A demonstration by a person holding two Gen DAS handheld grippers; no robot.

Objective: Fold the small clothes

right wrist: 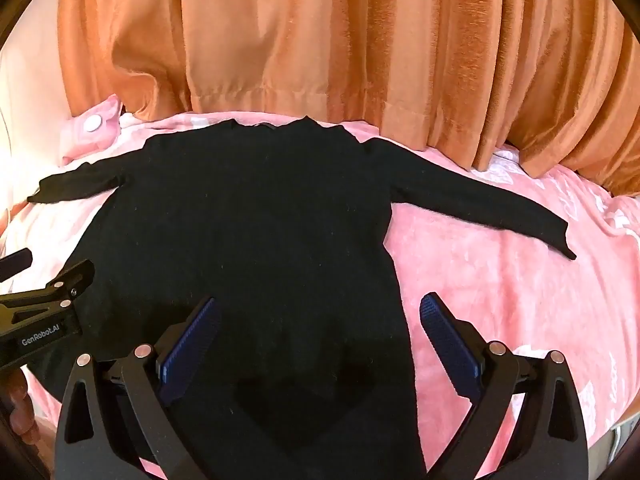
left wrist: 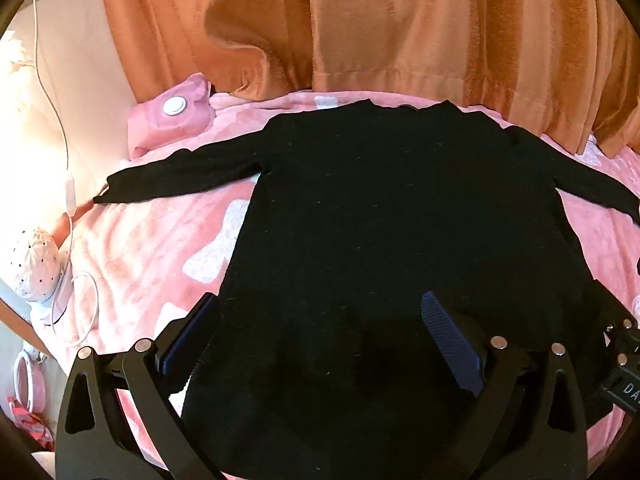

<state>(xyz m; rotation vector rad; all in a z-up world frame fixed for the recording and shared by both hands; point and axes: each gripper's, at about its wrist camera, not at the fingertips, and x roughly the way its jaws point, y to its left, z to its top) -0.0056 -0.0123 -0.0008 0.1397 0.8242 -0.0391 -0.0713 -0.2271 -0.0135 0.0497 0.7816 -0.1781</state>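
Note:
A black long-sleeved top lies flat on a pink blanket, collar far, both sleeves spread out sideways. It also shows in the right wrist view. My left gripper is open and empty above the top's lower left part. My right gripper is open and empty above the lower right part, its right finger over the pink blanket. The left gripper's body shows at the left edge of the right wrist view.
An orange curtain hangs behind the bed. A pink hot-water bag lies at the far left. A white cable, a white spotted object and a pink bowl are at the left edge.

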